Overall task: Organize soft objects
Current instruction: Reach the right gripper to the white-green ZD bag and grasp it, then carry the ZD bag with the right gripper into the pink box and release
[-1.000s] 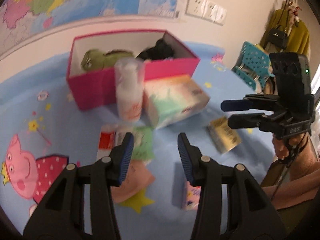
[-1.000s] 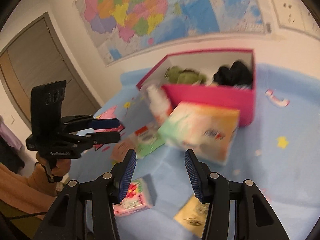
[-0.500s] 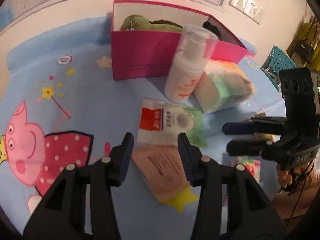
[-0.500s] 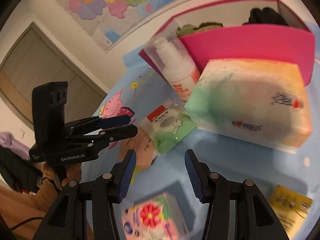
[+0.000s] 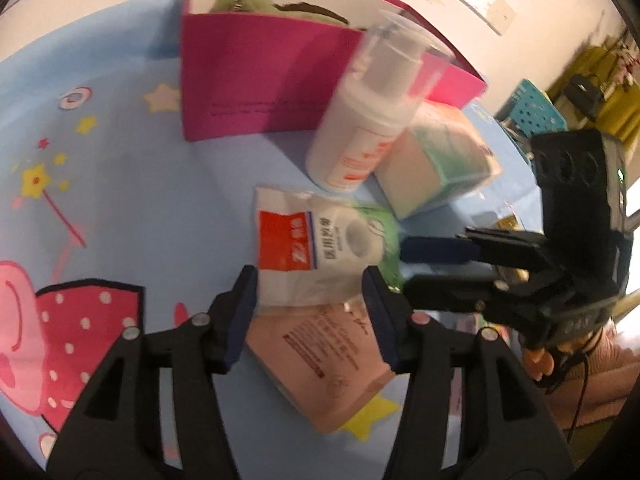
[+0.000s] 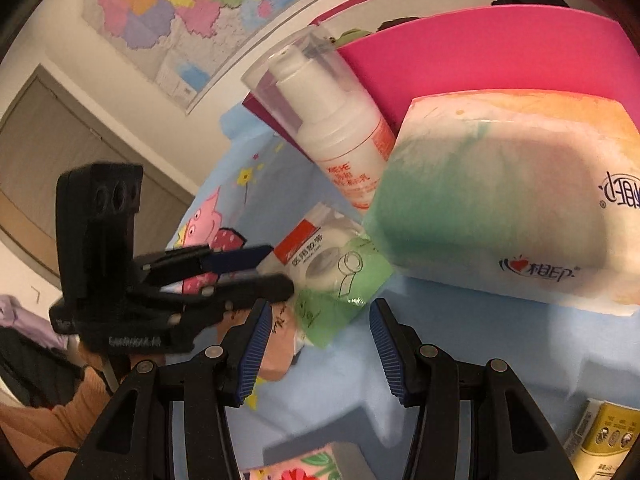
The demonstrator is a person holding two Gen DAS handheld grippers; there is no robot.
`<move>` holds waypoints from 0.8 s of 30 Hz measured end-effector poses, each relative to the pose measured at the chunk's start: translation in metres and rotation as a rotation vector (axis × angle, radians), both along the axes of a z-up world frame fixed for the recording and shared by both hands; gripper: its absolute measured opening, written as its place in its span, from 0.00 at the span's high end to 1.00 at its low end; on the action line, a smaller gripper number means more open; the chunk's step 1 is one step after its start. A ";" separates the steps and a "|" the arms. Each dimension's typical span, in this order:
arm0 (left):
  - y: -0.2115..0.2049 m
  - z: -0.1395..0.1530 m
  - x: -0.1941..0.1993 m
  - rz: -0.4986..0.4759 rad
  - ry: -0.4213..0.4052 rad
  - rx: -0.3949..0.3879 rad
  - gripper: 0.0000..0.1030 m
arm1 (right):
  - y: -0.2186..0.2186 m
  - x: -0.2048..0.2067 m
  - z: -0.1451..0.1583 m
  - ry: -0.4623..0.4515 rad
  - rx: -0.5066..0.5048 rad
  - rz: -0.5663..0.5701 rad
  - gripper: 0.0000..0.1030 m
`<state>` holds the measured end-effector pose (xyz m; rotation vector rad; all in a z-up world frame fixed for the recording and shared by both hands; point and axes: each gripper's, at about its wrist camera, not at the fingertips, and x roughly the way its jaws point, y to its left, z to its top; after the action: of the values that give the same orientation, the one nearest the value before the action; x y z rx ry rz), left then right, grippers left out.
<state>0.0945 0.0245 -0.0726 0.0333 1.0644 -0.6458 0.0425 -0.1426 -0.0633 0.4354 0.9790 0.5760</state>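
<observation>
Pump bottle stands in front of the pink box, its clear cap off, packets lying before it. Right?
Not quite: the clear cap is on the pump bottle, as the right wrist view shows. The pink box and packets are as you say.

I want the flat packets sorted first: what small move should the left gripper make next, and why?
Probably ease the left gripper down over the white tape packet. Its jaws, just widened, stand open and empty, already framing the packet's near edge.

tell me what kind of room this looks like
Likely a home bedroom or a child's room: a cartoon pig bedsheet covers the surface, a colourful wall map hangs behind, and clothes and bags hang in the corner.
</observation>
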 end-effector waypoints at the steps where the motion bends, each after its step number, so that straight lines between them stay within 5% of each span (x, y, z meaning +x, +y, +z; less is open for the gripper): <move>1: 0.000 -0.001 -0.002 -0.006 -0.003 0.004 0.47 | 0.000 0.001 -0.001 0.001 0.007 -0.004 0.49; 6: 0.006 -0.001 -0.003 -0.015 0.028 -0.054 0.47 | -0.004 0.001 -0.001 -0.003 0.036 -0.022 0.48; 10: 0.010 -0.003 -0.005 -0.007 0.052 -0.101 0.47 | -0.006 -0.003 0.001 -0.029 -0.005 -0.038 0.72; 24: 0.001 0.015 -0.026 -0.005 -0.008 -0.147 0.53 | -0.003 -0.016 0.024 -0.134 -0.029 -0.016 0.79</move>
<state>0.0688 0.0254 -0.0577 -0.0892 1.0074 -0.7265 0.0269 -0.1452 -0.0394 0.3740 0.8535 0.5690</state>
